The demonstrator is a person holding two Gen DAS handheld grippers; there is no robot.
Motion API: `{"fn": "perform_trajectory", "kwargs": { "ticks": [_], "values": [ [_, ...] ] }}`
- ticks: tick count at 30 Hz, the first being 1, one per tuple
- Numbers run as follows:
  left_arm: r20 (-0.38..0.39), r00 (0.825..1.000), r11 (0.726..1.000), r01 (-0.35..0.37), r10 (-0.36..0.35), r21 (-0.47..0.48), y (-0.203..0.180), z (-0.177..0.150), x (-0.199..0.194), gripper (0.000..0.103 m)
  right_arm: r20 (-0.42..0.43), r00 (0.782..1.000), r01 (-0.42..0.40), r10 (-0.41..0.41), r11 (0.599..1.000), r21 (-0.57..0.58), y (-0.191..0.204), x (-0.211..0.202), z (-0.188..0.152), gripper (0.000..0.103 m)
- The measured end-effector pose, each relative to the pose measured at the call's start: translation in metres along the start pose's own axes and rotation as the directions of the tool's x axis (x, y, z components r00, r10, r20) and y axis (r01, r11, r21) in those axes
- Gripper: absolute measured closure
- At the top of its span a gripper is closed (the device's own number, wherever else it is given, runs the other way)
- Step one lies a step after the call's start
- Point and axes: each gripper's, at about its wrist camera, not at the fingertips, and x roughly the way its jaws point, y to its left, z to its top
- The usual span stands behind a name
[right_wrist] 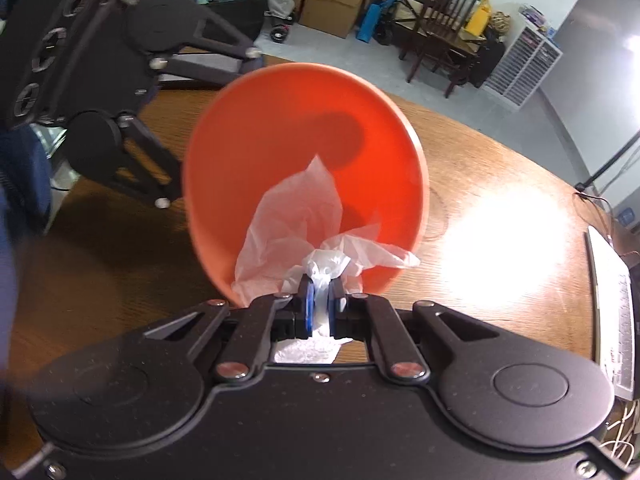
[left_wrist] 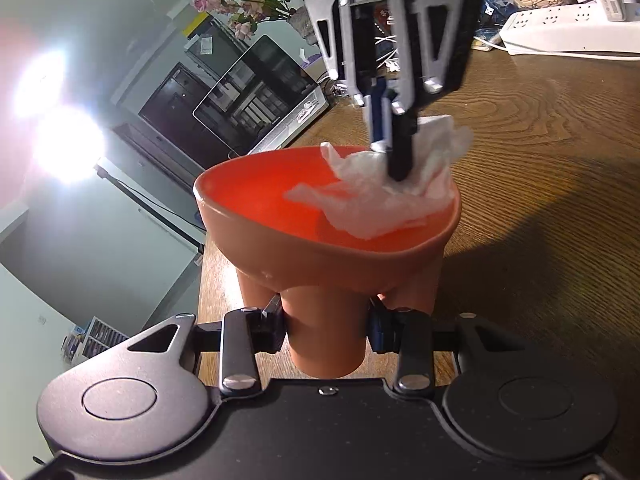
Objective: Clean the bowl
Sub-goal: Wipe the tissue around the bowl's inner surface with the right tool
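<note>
An orange bowl point(left_wrist: 280, 208) on stubby legs is held above the wooden table. My left gripper point(left_wrist: 326, 326) is shut on one of the bowl's legs point(left_wrist: 326, 332). My right gripper point(left_wrist: 394, 160) comes in from above, shut on a crumpled white tissue point(left_wrist: 384, 196) that rests inside the bowl's far right side. In the right wrist view the bowl point(right_wrist: 288, 128) is tilted toward me, my right gripper point(right_wrist: 320, 300) pinches the tissue point(right_wrist: 296, 216) at the bowl's near rim, and the left gripper's body point(right_wrist: 100, 80) is behind the bowl at the left.
The wooden table point(left_wrist: 540, 200) spreads to the right. A laptop point(left_wrist: 260, 92), a flower vase point(left_wrist: 248, 8) and a white power strip point(left_wrist: 568, 32) stand at its far side. Chairs point(right_wrist: 440, 24), boxes point(right_wrist: 332, 0) and a keyboard point(right_wrist: 612, 312) show in the right wrist view.
</note>
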Motion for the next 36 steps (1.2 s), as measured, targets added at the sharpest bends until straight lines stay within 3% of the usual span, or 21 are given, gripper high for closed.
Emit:
{"fn": "perform_trajectory", "kwargs": {
  "ticks": [5,10,14,18,22,26,29,36],
  "values": [
    [-0.011,1.0,1.0,-0.008,0.008,-0.013,0.0,-0.002,-0.001,0.065,0.037,0.998,-0.044,0.045,0.998,-0.034,0.017,0.0,0.005,0.096],
    [-0.016,1.0,1.0,-0.014,0.014,-0.006,-0.002,0.0,-0.003,0.065,0.129,0.988,-0.07,0.079,0.995,-0.075,0.026,-0.008,0.027,0.096],
    [-0.02,1.0,1.0,-0.015,0.015,-0.002,-0.003,0.0,-0.004,0.065,0.19,0.979,-0.057,0.069,0.996,-0.07,0.02,-0.011,0.041,0.096],
    [-0.024,1.0,1.0,-0.015,0.015,0.002,-0.004,0.001,-0.005,0.065,0.219,0.976,0.004,0.006,0.999,-0.048,-0.001,-0.013,0.048,0.096],
    [-0.035,0.999,1.0,-0.013,0.012,-0.019,-0.006,0.002,-0.002,0.065,0.191,0.979,0.068,-0.067,0.998,0.001,-0.026,-0.008,0.042,0.096],
    [-0.032,0.999,1.0,-0.009,0.008,-0.02,-0.007,0.004,-0.003,0.064,0.116,0.989,0.08,-0.088,0.995,0.066,-0.043,0.004,0.022,0.096],
    [-0.029,1.0,1.0,-0.013,0.013,-0.014,-0.002,0.0,-0.004,0.065,0.056,0.996,0.062,-0.066,0.995,0.073,-0.036,0.015,0.001,0.096],
    [-0.036,0.999,1.0,-0.01,0.01,-0.004,0.001,-0.001,-0.004,0.065,0.066,0.998,-0.016,0.014,1.0,0.026,-0.011,0.012,-0.011,0.096]
  ]
}}
